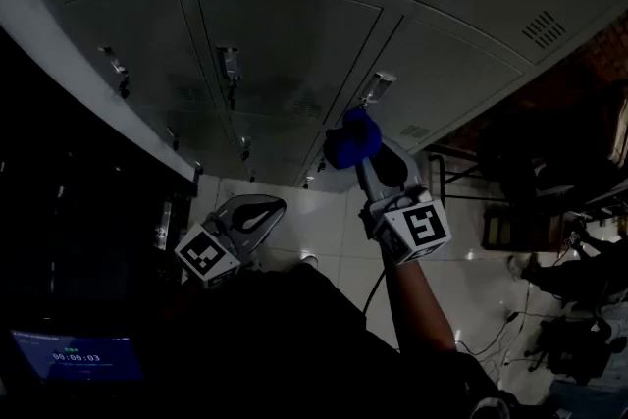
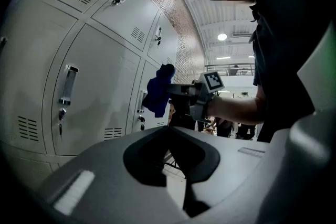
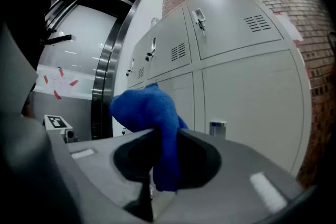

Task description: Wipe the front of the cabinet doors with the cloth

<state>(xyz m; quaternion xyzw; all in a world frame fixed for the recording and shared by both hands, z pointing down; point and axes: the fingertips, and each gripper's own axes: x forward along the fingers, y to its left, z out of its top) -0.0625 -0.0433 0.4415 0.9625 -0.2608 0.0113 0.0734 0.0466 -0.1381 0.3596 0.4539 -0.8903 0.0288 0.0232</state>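
Grey metal cabinet doors (image 1: 285,44) with handles and vents fill the top of the head view. They also show in the left gripper view (image 2: 100,97) and the right gripper view (image 3: 247,97). My right gripper (image 1: 361,150) is raised towards them and shut on a blue cloth (image 1: 345,140). The cloth (image 3: 152,113) bunches above the jaws of the right gripper (image 3: 165,131) and hangs down between them. It is close to one door, just below a handle (image 1: 378,85); contact cannot be told. My left gripper (image 1: 250,211) hangs lower and to the left, jaws together and empty (image 2: 169,128).
A pale tiled floor (image 1: 324,221) lies below the cabinets. Dark furniture (image 1: 549,172) and cables (image 1: 510,319) crowd the right side. A small lit screen (image 1: 78,358) is at the lower left. A brick wall (image 3: 310,18) adjoins the cabinets, and a curved metal door frame (image 3: 102,81) stands beyond them.
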